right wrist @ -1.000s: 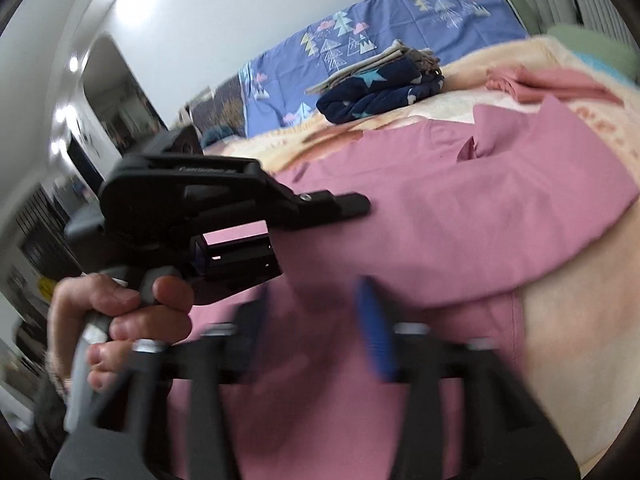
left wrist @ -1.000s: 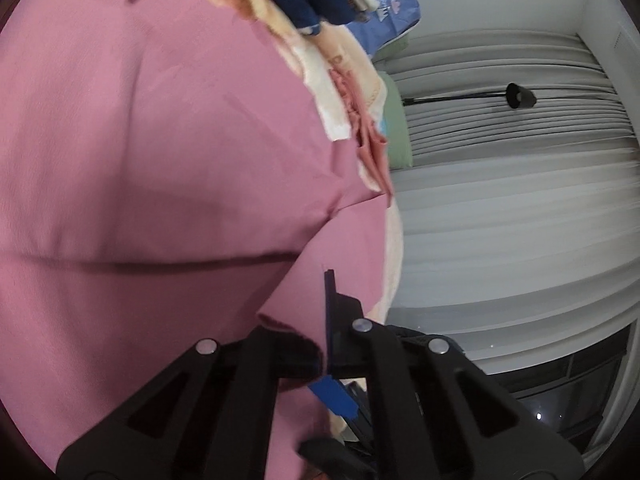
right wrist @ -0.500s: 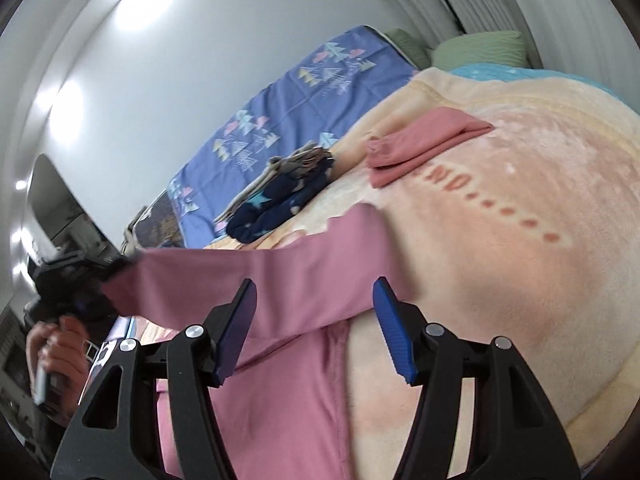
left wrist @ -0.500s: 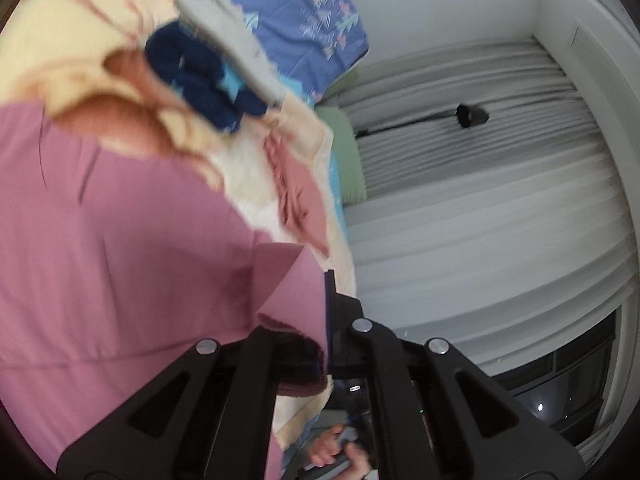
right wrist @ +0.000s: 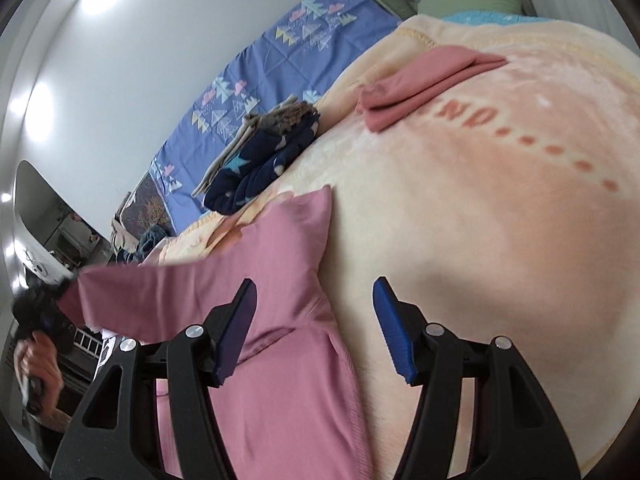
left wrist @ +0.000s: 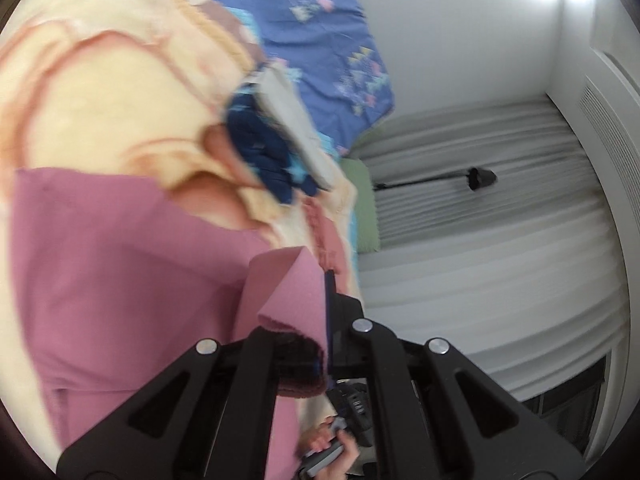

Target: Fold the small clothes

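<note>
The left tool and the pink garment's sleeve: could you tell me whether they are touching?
Touching. In the left wrist view, the left tool is shut on the end of the sleeve of the pink garment; the fabric is pinched between its fingers.

A bed under a peach blanket [right wrist: 500, 208] fills the room, with a blue patterned quilt [right wrist: 280, 64] along a plain white wall [right wrist: 168, 40]. Pale pleated curtains [left wrist: 480, 248] hang beyond a green pillow [left wrist: 366, 208], and bright glare marks the wall.
</note>
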The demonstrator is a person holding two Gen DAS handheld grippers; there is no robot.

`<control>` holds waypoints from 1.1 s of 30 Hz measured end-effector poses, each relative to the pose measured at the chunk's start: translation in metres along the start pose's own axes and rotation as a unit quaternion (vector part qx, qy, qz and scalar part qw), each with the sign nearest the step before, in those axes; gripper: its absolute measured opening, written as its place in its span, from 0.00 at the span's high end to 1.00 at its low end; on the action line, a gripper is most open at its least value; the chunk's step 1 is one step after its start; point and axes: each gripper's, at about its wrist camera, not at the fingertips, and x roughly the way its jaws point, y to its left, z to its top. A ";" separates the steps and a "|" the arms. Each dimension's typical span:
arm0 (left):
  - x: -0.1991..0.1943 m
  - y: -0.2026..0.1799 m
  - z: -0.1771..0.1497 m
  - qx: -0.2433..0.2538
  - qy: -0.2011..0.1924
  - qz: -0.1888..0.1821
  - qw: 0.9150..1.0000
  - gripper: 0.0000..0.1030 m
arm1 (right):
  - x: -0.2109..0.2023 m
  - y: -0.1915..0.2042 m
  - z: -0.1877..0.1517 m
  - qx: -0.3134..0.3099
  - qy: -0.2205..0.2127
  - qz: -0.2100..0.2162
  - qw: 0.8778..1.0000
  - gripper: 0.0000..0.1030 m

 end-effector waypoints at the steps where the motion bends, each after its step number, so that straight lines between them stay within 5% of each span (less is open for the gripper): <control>1: -0.006 0.014 0.001 -0.012 -0.001 0.007 1.000 0.99 | 0.004 0.002 0.000 -0.003 0.004 0.000 1.000 0.41; 9: -0.033 0.098 -0.011 -0.061 0.006 0.047 0.997 0.99 | 0.023 0.010 0.001 -0.009 0.028 -0.004 1.000 0.41; 12: -0.041 0.114 -0.016 -0.044 -0.003 0.103 0.994 0.75 | 0.025 0.010 0.002 -0.009 0.034 -0.005 0.999 0.41; 15: -0.059 0.122 -0.015 -0.014 -0.040 0.160 0.986 0.73 | 0.024 0.012 0.004 -0.015 0.033 -0.008 0.999 0.41; 18: -0.081 0.119 -0.015 0.022 -0.087 0.212 0.973 0.69 | 0.024 0.012 0.004 -0.016 0.034 -0.007 0.999 0.41; 21: -0.096 0.098 -0.022 0.091 -0.135 0.277 0.947 0.68 | 0.024 0.015 0.001 -0.017 0.040 -0.004 0.999 0.41; 24: -0.094 0.088 -0.026 0.132 -0.129 0.282 0.942 0.66 | 0.025 0.020 -0.005 -0.026 0.048 -0.001 0.999 0.41; 33: -0.072 0.074 -0.058 0.151 -0.074 0.233 0.958 0.65 | 0.002 0.026 -0.027 -0.034 0.087 0.029 0.995 0.41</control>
